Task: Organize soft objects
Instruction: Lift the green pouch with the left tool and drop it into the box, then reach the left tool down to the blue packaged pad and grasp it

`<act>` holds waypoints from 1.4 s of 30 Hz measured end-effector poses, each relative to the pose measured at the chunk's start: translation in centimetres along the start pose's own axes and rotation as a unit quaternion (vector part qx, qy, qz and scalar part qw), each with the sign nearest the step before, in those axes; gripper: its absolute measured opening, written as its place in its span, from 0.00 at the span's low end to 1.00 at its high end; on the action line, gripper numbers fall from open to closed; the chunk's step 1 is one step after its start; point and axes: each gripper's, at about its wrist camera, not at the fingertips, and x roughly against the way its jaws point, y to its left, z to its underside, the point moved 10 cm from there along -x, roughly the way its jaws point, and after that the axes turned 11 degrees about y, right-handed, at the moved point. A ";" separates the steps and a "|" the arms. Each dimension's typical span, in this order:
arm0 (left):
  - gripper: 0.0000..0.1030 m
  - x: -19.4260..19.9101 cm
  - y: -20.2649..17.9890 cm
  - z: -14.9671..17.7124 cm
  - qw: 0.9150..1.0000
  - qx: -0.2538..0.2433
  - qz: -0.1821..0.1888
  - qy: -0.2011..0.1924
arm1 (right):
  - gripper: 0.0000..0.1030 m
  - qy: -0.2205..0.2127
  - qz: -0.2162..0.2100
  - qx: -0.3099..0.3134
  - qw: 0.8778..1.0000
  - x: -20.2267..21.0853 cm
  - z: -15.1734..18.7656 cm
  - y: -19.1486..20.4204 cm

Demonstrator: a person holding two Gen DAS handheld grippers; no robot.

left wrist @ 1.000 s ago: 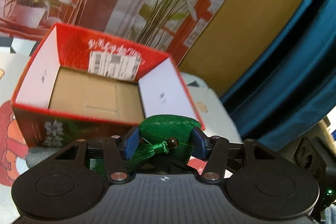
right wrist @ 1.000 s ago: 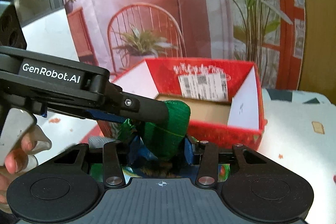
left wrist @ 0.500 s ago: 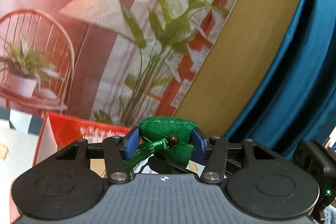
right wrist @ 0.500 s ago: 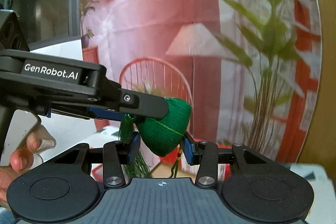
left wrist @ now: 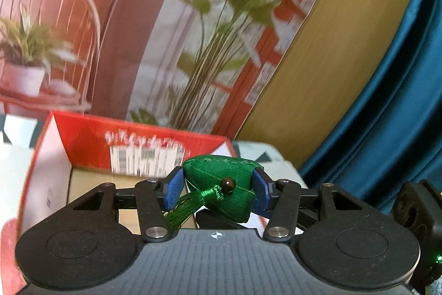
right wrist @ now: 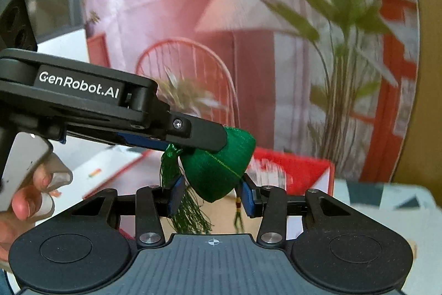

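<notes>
1. Left gripper [left wrist: 218, 188]: blue pads clamp the green fabric pouch [left wrist: 221, 190] from both sides, tassel [left wrist: 187, 208] hanging free; the grip holds it in the air in front of the box.
2. Right gripper [right wrist: 210, 191]: its pads flank the pouch's lower tip; whether they press on it cannot be told.
3. Red cardboard box [left wrist: 91, 140]: open-topped, just beyond the pouch, the likely drop point.

The red box [left wrist: 91, 140] shows only its far wall and a blurred label [left wrist: 146, 156], its front hidden behind the left gripper [left wrist: 218, 188], while the hand [right wrist: 25, 201] is cut off by the right view's edge.
</notes>
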 end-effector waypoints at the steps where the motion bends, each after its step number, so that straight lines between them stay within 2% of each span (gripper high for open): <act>1: 0.55 -0.5 0.3 0.3 1.000 0.003 0.000 0.006 | 0.39 0.006 0.002 -0.007 1.000 -0.5 0.5 -0.3; 4: 0.55 -1.6 0.7 1.1 1.000 0.004 -0.005 0.022 | 0.39 0.022 0.006 -0.029 0.999 -1.6 1.9 -1.0; 9: 0.55 -2.1 1.1 1.3 0.999 -0.008 -0.035 0.026 | 0.41 0.041 0.033 -0.051 0.997 -2.4 3.5 -2.2; 15: 0.55 -0.7 2.5 1.5 0.996 -0.017 -0.080 0.020 | 0.42 0.050 0.055 -0.061 0.995 -1.9 4.5 -3.2; 23: 0.55 2.1 4.4 2.6 0.987 -0.047 -0.155 0.010 | 0.45 0.052 0.061 -0.052 0.995 -0.7 5.1 -2.9; 29: 0.56 4.4 5.5 3.7 0.980 -0.053 -0.194 0.003 | 0.47 0.053 0.065 -0.039 0.996 0.1 5.6 -2.0; 32: 0.56 5.6 5.8 4.6 0.977 -0.051 -0.205 -0.001 | 0.52 0.053 0.067 -0.031 0.996 0.7 5.9 -1.4; 34: 0.60 6.3 5.9 5.3 0.975 -0.053 -0.215 -0.003 | 0.57 0.051 0.069 -0.025 0.996 1.2 6.2 -1.0; 36: 0.63 7.1 6.0 6.0 0.974 -0.052 -0.222 -0.006 | 0.66 0.050 0.069 -0.023 0.996 1.7 6.5 -0.6; 42: 0.66 8.4 6.0 8.3 0.971 -0.050 -0.235 -0.002 | 0.82 0.043 0.069 -0.025 0.996 3.2 7.3 0.8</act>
